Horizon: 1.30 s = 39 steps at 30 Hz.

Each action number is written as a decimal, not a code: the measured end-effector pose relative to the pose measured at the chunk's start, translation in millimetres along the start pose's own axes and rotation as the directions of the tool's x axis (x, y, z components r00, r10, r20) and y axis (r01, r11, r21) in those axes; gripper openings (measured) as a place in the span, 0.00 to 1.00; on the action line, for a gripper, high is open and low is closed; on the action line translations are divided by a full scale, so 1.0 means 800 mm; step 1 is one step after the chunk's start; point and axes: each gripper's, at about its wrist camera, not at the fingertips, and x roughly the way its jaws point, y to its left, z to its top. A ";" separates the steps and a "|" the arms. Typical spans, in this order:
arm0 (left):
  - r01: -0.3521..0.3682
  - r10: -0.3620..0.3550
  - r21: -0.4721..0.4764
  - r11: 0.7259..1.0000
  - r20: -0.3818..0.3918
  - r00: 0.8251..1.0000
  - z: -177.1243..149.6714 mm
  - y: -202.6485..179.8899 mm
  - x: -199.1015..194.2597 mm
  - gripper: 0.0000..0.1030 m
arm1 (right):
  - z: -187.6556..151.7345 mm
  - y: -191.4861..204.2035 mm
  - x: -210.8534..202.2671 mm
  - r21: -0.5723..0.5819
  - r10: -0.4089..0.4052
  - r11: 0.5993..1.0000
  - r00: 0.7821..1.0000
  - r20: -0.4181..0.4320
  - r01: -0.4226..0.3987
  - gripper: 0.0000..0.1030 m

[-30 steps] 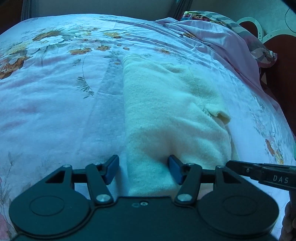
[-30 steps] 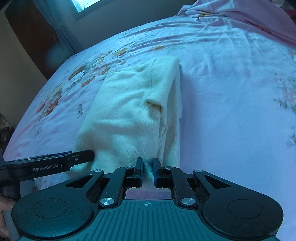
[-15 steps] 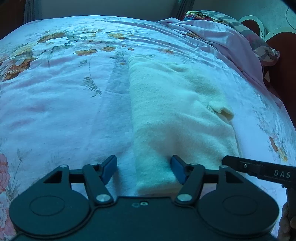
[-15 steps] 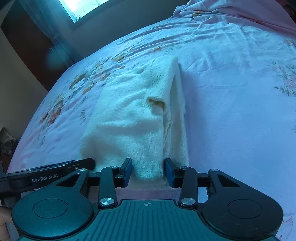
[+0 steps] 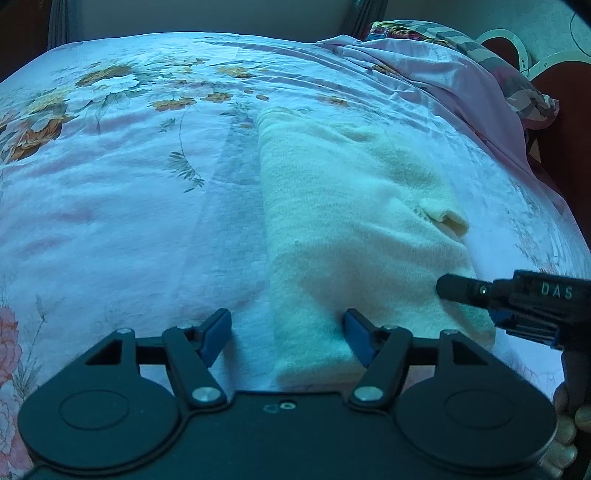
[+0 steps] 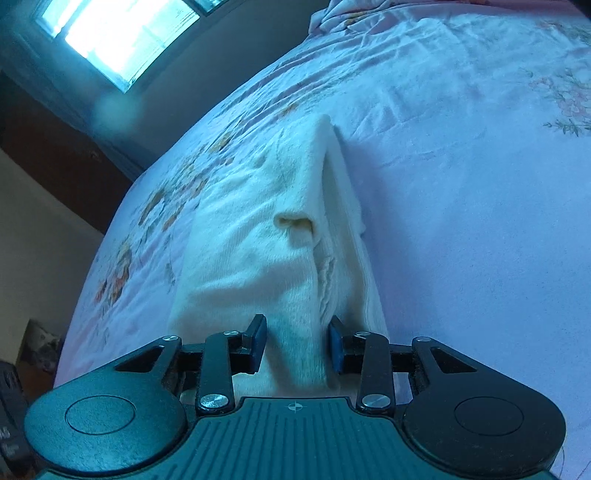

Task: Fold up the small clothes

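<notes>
Floral pink-sheeted bed [image 5: 122, 221] carries folded cream knit garment [image 5: 354, 221] w/ its near end btwn both hand-held grippers: left hand-held gripper [image 5: 284, 341] released, wide; right hand-held gripper [image 6: 297, 343] just opening, pads off fabric.

Floral pink bedsheet [image 5: 129, 206] spread flat; rumpled quilt [image 5: 461, 77] at far edge; bright window [image 6: 122, 33].

Right gripper [image 6: 297, 341] jaws sprang apart — released the garment [image 6: 266, 240]
</notes>
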 end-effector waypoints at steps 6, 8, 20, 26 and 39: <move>-0.017 0.017 0.009 1.000 -0.001 1.000 0.000 -0.005 -0.002 0.63 | 0.007 0.014 0.003 -0.041 0.023 0.999 1.000 -0.018 -0.024 0.12; -0.018 0.018 0.014 1.000 0.000 1.000 0.000 -0.006 -0.002 0.63 | 0.007 0.023 -0.009 -0.101 0.013 0.995 1.000 0.008 -0.012 0.11; 0.020 -0.020 0.046 0.999 0.005 1.000 0.004 -0.027 -0.009 0.63 | -0.001 0.048 -0.054 -0.286 -0.062 0.953 0.989 0.134 0.098 0.01; 0.008 -0.007 0.084 0.996 -0.012 1.000 -0.008 -0.037 0.003 0.64 | -0.010 -0.003 -0.046 -0.129 -0.066 0.989 0.997 0.048 0.071 0.01; -0.019 0.019 0.028 0.999 0.013 1.000 -0.001 -0.002 -0.017 0.64 | 0.003 0.012 -0.024 -0.127 -0.027 0.991 0.999 0.031 0.031 0.52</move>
